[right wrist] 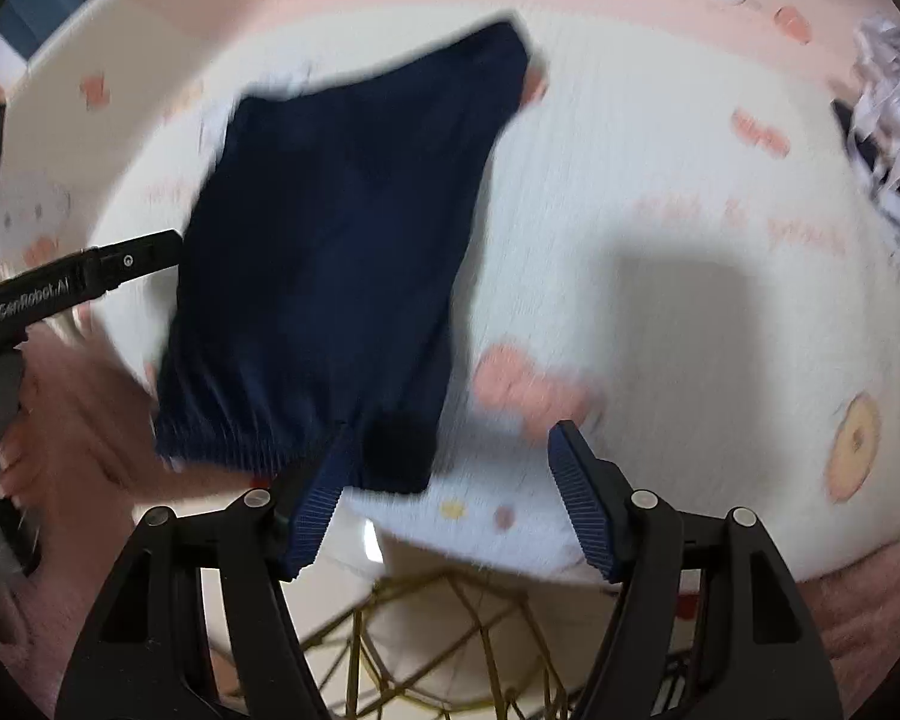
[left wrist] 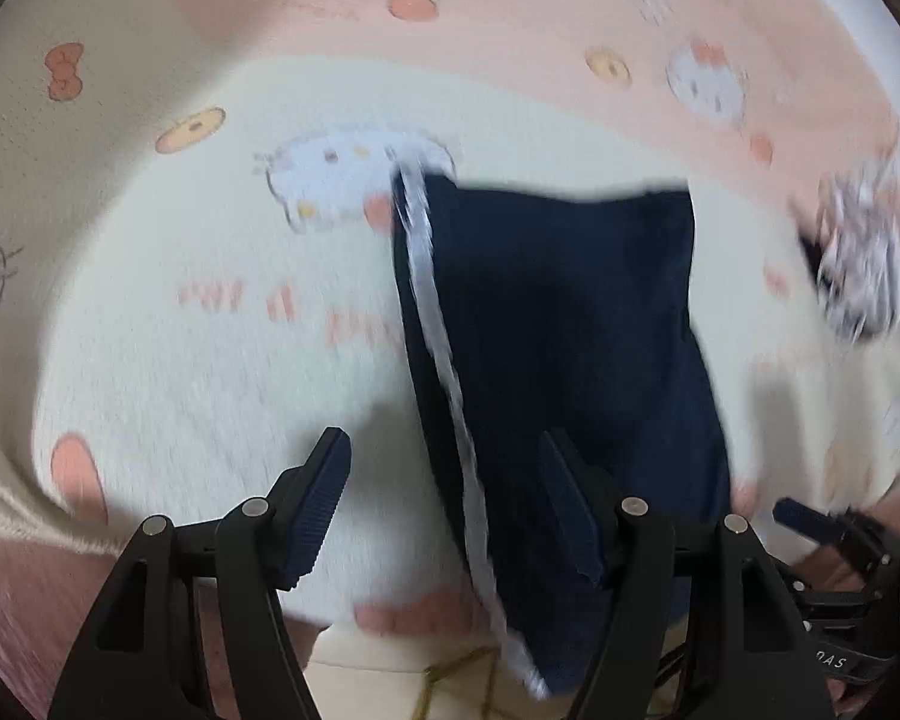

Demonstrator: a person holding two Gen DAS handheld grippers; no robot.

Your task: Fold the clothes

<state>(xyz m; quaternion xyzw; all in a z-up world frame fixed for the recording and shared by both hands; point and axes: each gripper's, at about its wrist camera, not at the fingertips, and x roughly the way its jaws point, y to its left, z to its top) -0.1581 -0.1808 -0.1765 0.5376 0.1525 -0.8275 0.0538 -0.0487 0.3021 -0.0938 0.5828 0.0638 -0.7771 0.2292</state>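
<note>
While both views are pretty motion-blurred, u can still make out the navy shorts (left wrist: 564, 324) lying on the cream and pink cat-print blanket (left wrist: 168, 360), roughly in the middle of it w/ the near end reaching the blanket's front edge. In the left wrist view a white stripe (left wrist: 444, 360) runs down the shorts' left side. Left tongs (left wrist: 450, 504) are spread wide open, nothing pinched; the right-hand finger (left wrist: 570, 510) sits over the navy fabric, the other one is over bare blanket, can't tell if either actually touches. Right tongs (right wrist: 450, 498) are also wide open and holding nothing, w/ the left-hand finger (right wrist: 321, 510) right at the gathered waistband end (right wrist: 252, 438) of the shorts, other finger off to the side over the blanket. Right wrist view also catches the other tool's black body at the left edge, just beside the shorts. A crumpled black-and-white patterned garment (right wrist: 888, 138) sits well apart from the shorts on the blanket's right side. Below the blanket edge there's a gold wire frame (right wrist: 450, 648), tbh can't tell what it is.
</note>
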